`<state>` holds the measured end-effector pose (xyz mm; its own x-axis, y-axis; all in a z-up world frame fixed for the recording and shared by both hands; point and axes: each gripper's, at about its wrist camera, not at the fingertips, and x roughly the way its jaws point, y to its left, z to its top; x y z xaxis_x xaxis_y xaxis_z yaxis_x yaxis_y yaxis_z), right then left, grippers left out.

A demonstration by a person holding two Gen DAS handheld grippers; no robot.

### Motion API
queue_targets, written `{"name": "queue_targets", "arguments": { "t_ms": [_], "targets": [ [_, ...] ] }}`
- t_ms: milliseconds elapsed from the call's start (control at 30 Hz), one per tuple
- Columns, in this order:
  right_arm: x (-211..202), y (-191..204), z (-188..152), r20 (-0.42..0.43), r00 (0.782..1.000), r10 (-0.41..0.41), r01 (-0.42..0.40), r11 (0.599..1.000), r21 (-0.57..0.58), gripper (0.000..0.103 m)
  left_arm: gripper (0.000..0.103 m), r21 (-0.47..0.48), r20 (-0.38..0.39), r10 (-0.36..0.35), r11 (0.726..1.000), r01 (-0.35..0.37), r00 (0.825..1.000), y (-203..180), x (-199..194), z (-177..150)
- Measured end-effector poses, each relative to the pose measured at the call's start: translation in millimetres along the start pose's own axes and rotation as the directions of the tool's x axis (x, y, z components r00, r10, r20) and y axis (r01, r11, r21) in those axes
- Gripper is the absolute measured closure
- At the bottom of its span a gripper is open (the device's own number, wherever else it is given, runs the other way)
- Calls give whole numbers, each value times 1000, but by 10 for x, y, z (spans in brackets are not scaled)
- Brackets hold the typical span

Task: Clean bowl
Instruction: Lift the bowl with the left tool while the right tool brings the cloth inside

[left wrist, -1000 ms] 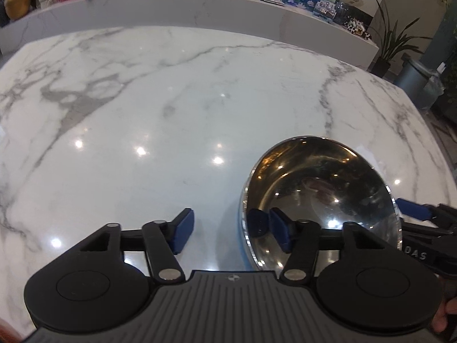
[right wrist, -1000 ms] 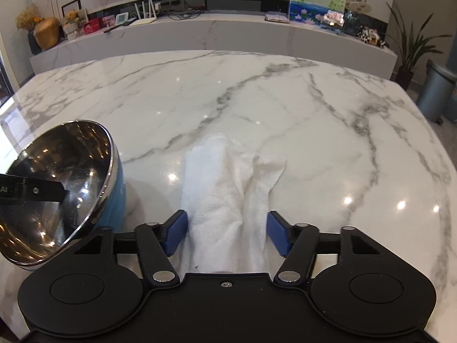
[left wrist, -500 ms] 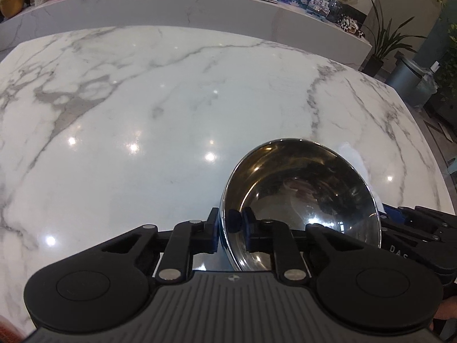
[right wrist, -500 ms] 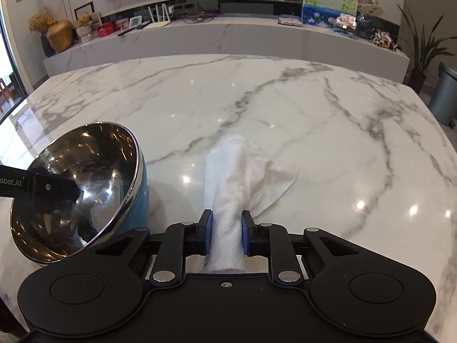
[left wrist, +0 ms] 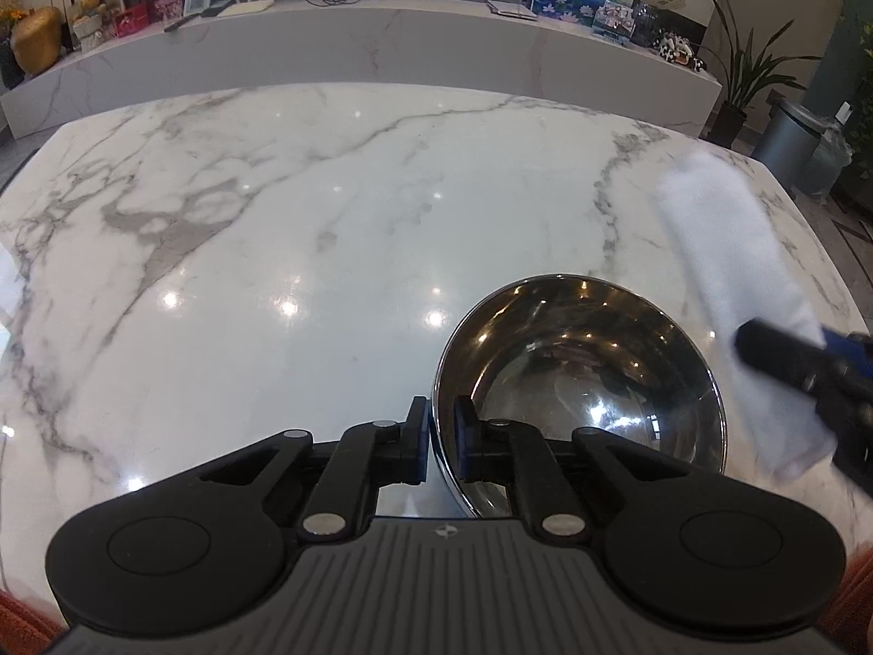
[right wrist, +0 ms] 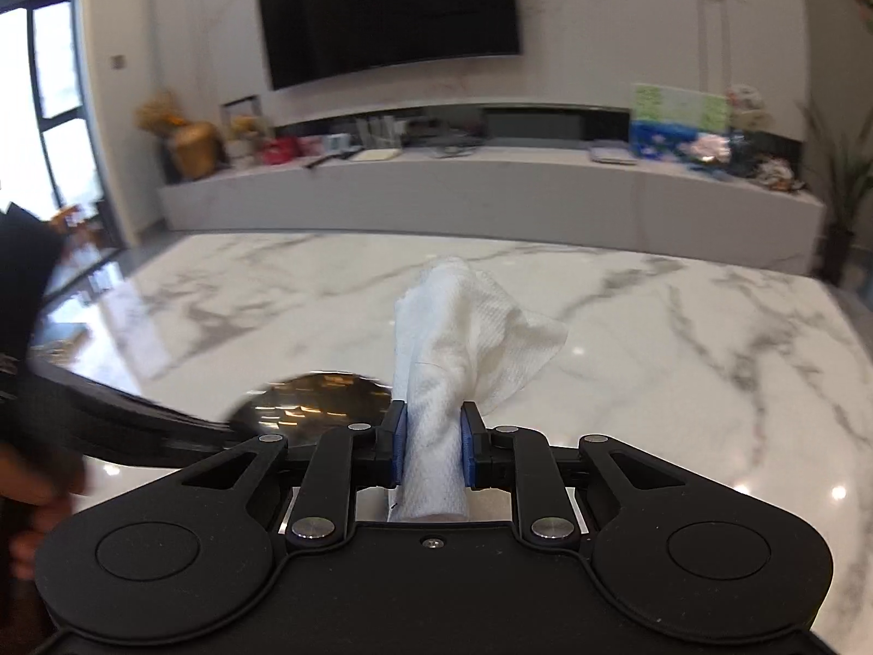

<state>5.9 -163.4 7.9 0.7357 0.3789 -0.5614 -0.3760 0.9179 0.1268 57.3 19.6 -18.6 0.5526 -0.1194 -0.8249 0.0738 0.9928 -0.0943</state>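
A shiny steel bowl point(left wrist: 584, 371) with a blue outside sits tilted on the white marble table point(left wrist: 327, 229). My left gripper point(left wrist: 441, 445) is shut on the bowl's near rim, one finger inside and one outside. My right gripper point(right wrist: 428, 450) is shut on a white paper towel point(right wrist: 453, 349) and holds it lifted above the table. In the left wrist view the towel point(left wrist: 731, 251) and the right gripper point(left wrist: 807, 365) are to the right of the bowl, just above its rim. In the right wrist view the bowl point(right wrist: 316, 398) shows blurred at lower left.
A long marble counter point(left wrist: 382, 38) with ornaments, pictures and a router runs behind the table. A plant point(left wrist: 747, 76) and a grey bin point(left wrist: 791, 136) stand beyond the table's right corner. A dark TV point(right wrist: 387, 5) hangs on the far wall.
My right gripper has lifted the towel off the table and swung it up toward the bowl. My left gripper stays shut on the bowl's rim, having closed a second ago.
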Motion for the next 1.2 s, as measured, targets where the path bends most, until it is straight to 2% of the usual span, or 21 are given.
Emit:
{"name": "queue_targets", "arguments": {
  "t_ms": [167, 400, 800, 967, 1067, 1200],
  "targets": [
    [116, 218, -62, -67, 997, 39, -42, 998, -48, 85, 95, -12, 3, -6, 1000, 6, 1000, 2, -33, -15],
    [210, 200, -144, -141, 990, 17, -23, 999, -38, 86, 95, -5, 7, -40, 999, 40, 999, -27, -105, -34],
    [238, 197, -288, -185, 983, -11, 6, 1000, -28, 86, 93, 47, 16, -34, 998, 33, 999, -189, -110, -121],
    [276, 240, -266, -197, 980, -26, 16, 998, -56, 85, 93, 45, 14, -33, 998, 32, 999, -191, -94, -118],
    [358, 315, -269, -238, 971, 0, -18, 997, -75, 86, 93, 34, -20, -67, 997, 67, 998, -182, -54, -121],
    [413, 422, -288, -247, 969, -12, -22, 991, -132, 85, 93, 57, -14, -32, 998, 33, 999, -194, -35, -154]
  ]
}}
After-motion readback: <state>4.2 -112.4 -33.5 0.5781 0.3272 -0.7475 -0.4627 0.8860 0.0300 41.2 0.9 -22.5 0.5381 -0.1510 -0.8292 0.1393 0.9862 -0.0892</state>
